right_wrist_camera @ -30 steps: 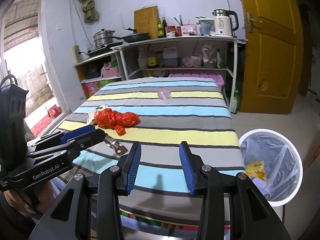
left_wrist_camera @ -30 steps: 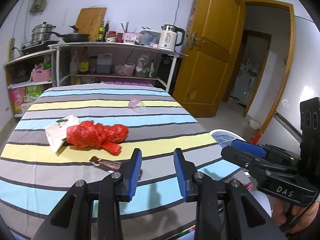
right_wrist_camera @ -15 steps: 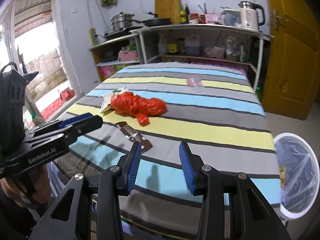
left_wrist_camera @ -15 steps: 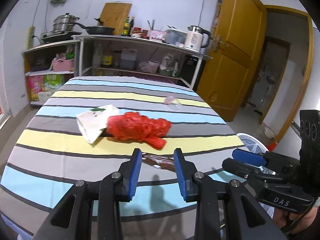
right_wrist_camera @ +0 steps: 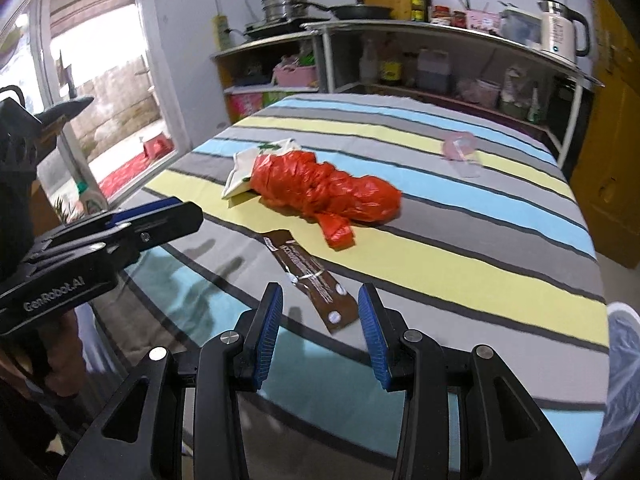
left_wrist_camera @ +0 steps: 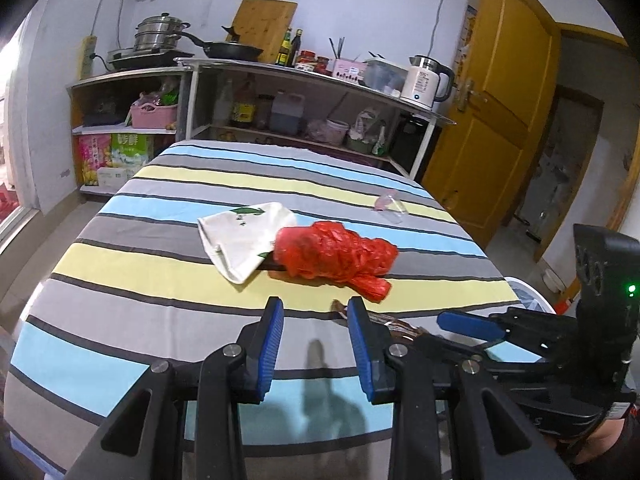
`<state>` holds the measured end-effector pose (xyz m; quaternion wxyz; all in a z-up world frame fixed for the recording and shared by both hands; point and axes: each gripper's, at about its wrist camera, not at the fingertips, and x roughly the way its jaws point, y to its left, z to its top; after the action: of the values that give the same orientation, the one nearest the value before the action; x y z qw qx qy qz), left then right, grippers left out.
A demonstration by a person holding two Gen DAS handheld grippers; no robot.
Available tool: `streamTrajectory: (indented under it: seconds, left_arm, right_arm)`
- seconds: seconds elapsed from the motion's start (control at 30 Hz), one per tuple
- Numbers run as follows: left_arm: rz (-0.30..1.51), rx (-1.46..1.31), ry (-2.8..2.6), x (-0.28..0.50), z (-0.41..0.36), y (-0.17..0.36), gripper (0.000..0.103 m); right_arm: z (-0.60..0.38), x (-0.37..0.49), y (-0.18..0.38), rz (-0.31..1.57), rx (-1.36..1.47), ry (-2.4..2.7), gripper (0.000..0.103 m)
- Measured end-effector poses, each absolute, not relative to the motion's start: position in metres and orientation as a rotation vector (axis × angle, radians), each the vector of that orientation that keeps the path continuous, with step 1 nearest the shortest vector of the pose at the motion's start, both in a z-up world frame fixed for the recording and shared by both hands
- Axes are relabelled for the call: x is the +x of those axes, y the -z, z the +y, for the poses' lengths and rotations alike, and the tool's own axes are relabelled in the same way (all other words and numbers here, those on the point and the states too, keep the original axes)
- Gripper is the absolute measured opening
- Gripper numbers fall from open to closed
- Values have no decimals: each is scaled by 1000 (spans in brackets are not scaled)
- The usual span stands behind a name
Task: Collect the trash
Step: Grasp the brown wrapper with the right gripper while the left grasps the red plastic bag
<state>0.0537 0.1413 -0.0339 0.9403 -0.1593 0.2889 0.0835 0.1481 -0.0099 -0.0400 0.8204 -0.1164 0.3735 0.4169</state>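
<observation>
Two grippers parted and empty, right gripper (right_wrist_camera: 320, 320) low centre over brown wrapper (right_wrist_camera: 310, 276), left gripper (left_wrist_camera: 315, 340) beside it, red bag (right_wrist_camera: 324, 190) mid-frame.

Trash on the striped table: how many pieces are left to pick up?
4. Brown wrapper nearest, just ahead of the open right claw; red plastic bag mid-table; white paper bag partly under it; clear pink cup far right. Smaller bits may be hidden.

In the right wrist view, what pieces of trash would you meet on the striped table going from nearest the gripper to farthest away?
brown wrapper → red plastic bag → clear plastic cup. The white paper bag overlaps the red one, so I leave it out of the order.
</observation>
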Motion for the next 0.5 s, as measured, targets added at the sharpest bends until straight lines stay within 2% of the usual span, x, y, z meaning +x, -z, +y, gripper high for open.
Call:
streamTrajectory:
  seconds: [0.3, 0.33, 0.37, 0.43, 0.5]
  left_arm:
    - [599, -340, -183, 63, 156, 38, 33]
    - [601, -338, -181, 65, 156, 38, 33]
    - [602, -336, -180, 67, 156, 38, 34]
    - [603, -333, -172, 73, 157, 38, 39]
    - [601, -332, -160, 78, 157, 37, 45]
  right_arm:
    - [17, 163, 59, 856, -315, -892, 39]
    - [17, 164, 59, 855, -317, -890, 37]
    - [16, 163, 59, 851, -322, -887, 28]
    - [12, 165, 59, 855, -309, -884, 24]
    - [7, 166, 58, 862, -291, -880, 9]
